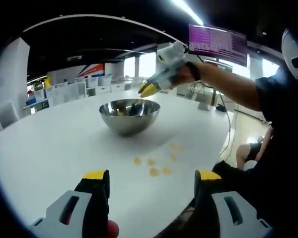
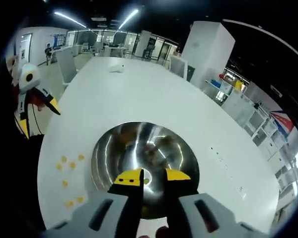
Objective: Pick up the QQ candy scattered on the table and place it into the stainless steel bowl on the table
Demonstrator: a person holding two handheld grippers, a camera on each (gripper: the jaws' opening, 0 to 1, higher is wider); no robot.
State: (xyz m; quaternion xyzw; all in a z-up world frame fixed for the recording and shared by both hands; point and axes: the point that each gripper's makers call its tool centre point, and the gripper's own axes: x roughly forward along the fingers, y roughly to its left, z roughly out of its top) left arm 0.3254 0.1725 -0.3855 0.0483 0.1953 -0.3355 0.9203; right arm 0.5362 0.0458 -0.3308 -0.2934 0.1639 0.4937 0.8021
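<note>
**Right tool over bowl, left tool back at counter edge**

Open-plan office: white round counter point(image 1: 49, 148), ceiling strip lights, white shelving and chairs at the far side, a wall monitor point(image 1: 217, 43) with purple screen content.

Left gripper view:
- Left tool point(image 1: 152, 177): yellow-tipped jaws wide apart, nothing between them, hanging above the near counter edge.
- Stainless steel bowl point(image 1: 129, 115) sits upright straight ahead of the jaws, well apart from them.
- QQ candy point(image 1: 153, 171), small yellow pieces, scattered on the counter between the left tool and the bowl, slightly toward the right jaw. A few more lie further out, just beside the bowl's right side.
- Right tool point(image 1: 148, 89) comes in from the right on a person's outstretched arm, tips just above the bowl's far rim. Tips look close together from here.

Right gripper view:
- Right tool point(image 2: 151, 175): looks down into the bowl point(image 2: 109, 148). Jaws stand a narrow gap apart; nothing clearly gripped between them. A small yellow piece shows in the gap just beyond the tips, cannot tell if it's touching the jaws or lying in the bowl.
- Candy pieces point(image 2: 69, 161) lie on the counter left of the bowl, off the left jaw's side.
- Left tool point(image 2: 27, 94) shows at the left edge, well apart from the bowl.
- Small white object point(image 2: 117, 68) further out on the counter; too small to identify.
</note>
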